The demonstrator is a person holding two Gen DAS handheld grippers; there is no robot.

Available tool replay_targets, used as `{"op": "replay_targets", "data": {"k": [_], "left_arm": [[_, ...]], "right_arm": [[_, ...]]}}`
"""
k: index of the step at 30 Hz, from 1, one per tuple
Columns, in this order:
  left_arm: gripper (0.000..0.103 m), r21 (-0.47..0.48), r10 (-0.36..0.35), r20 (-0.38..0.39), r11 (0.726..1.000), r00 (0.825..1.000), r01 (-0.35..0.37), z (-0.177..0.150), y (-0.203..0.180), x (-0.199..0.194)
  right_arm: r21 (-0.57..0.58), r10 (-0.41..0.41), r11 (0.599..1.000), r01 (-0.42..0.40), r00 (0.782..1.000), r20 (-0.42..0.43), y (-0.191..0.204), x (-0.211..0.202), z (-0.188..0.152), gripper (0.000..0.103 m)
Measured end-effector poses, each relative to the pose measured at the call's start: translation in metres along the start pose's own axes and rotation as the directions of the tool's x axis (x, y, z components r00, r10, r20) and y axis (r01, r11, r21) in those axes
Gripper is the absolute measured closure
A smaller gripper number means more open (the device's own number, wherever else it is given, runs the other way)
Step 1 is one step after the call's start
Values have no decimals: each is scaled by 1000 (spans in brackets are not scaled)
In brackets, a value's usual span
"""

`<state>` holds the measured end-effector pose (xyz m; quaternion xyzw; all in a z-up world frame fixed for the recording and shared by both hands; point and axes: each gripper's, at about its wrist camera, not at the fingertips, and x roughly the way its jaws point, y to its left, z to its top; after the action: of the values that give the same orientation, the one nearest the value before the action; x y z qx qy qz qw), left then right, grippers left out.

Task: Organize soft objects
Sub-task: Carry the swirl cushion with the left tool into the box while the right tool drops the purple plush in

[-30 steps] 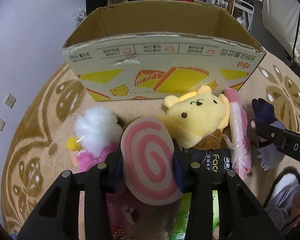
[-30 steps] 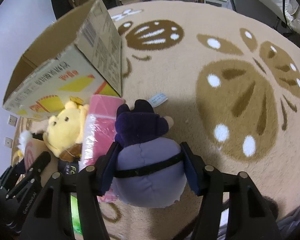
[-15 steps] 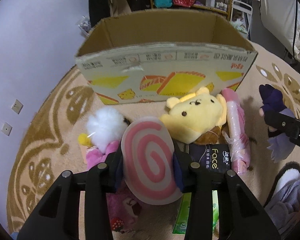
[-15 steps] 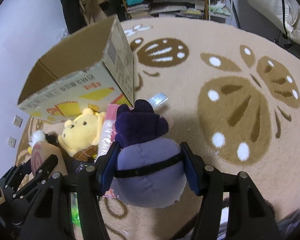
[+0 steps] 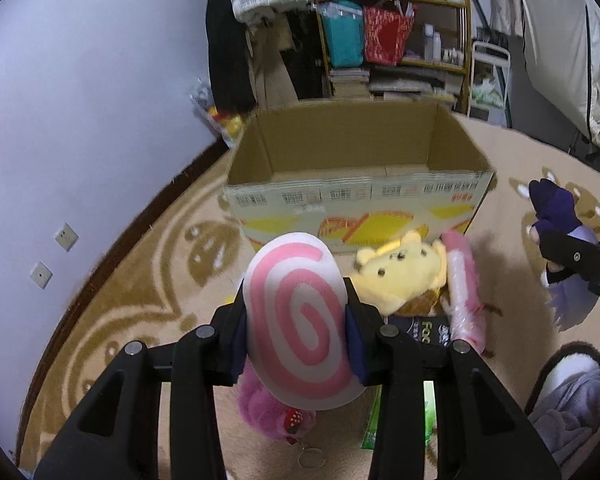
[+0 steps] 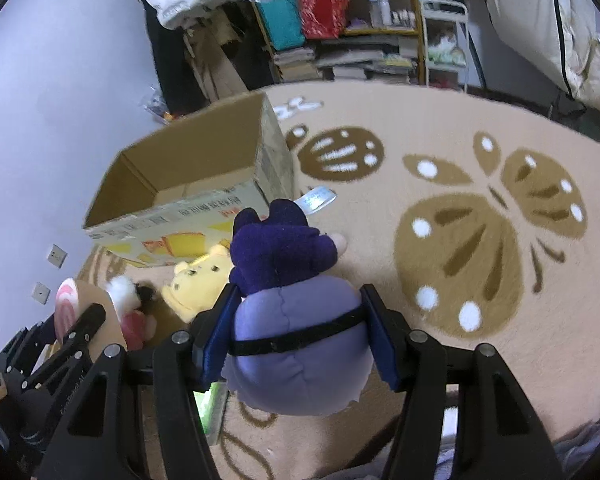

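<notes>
My left gripper [image 5: 296, 336] is shut on a pink-and-white swirl plush [image 5: 300, 320], held above the carpet in front of an open cardboard box [image 5: 356, 196]. My right gripper [image 6: 296, 340] is shut on a purple plush doll [image 6: 292, 304], lifted off the rug to the right of the box [image 6: 188, 196]. The doll [image 5: 556, 220] and the right gripper's finger [image 5: 576, 258] show at the right edge of the left wrist view. A yellow bear plush [image 5: 400, 276] and a pink wrapped roll [image 5: 464, 284] lie against the box front. The box looks empty inside.
A pink fluffy toy [image 5: 268, 408] and a green packet [image 5: 376, 416] lie under my left gripper, a dark packet [image 5: 424, 328] beside them. A white pom-pom toy [image 6: 124, 292] sits left of the bear. Shelves [image 5: 392, 32] and hanging clothes stand behind the box. A slippered foot [image 5: 568, 372] is at the lower right.
Both grippers have risen with their plush toys, and both views have tilted up. The box now sits lower and farther off, its inside visible, with the shelves behind it in view.
</notes>
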<state>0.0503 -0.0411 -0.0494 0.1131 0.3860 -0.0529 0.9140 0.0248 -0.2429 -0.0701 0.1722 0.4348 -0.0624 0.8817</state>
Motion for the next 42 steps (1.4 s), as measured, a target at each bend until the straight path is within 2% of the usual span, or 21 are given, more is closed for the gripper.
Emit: {"op": "replay_targets", "data": {"k": [6,13,23,33,42], "left_arm": [[65,4,41,95,999,995,-42,15,6,-22],[65,-4,84,194,996,977,-85,37,16,-40],[65,23,86,241,995,967,-95,69,21,-31],[65,36,119,317,990,941,-137,108,24,-14],[64,28,88,311,994,946,-102,126,27,14]], "right_arm": [[-72,15,997,-11,998,68,16,-18,8,39],[-106,65,993,-53,991,114,32,-28,21,39],[-155,106,985,-77,976,191,58,-34,59,39],[-213,113,975,-69,973,203,75,-11,93,39],[-243,124,967,-77,975,186,83,18,112,39]]}}
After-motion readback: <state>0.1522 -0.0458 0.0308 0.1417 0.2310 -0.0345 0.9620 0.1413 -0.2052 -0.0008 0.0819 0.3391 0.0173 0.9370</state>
